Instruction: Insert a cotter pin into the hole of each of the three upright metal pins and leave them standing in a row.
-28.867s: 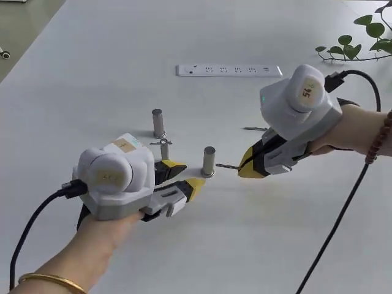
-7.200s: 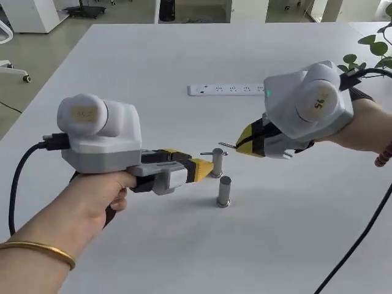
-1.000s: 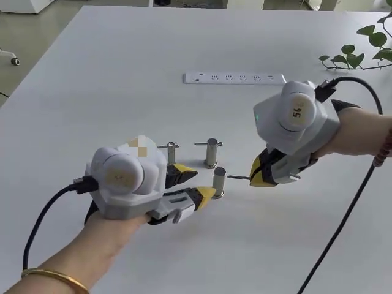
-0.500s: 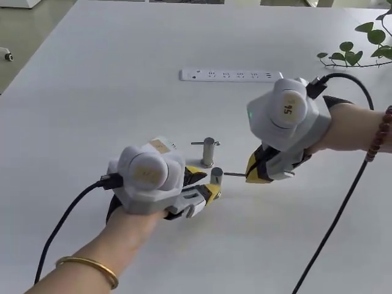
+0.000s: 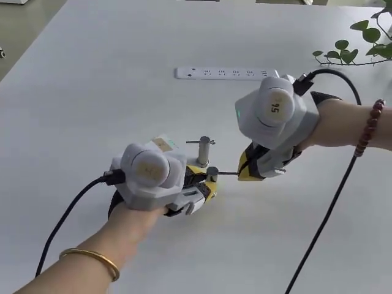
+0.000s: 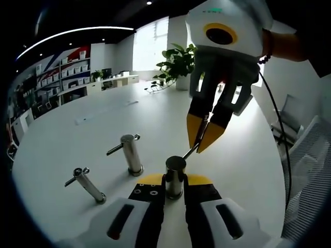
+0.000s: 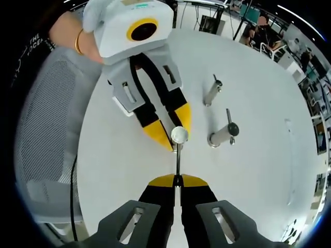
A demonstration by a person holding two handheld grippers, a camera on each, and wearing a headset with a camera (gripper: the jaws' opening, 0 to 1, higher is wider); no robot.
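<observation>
Left gripper (image 6: pixel 175 182), jaws clamped on the upright metal pin (image 6: pixel 175 166); right gripper (image 7: pixel 177 182), jaws closed on a cotter pin (image 7: pixel 177 157), its tip apparently at the pin's hole. 2 fitted pins (image 6: pixel 129 154) stand at 10 o'clock.

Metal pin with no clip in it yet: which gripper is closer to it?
Left. The left gripper clamps the metal pin; the right gripper holds off, its cotter pin reaching across.

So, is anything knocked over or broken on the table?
No, nothing looks wrong. Two metal pins stand upright with cotter pins through them. The left gripper holds the third pin, and the right gripper holds its cotter pin up to it.
</observation>
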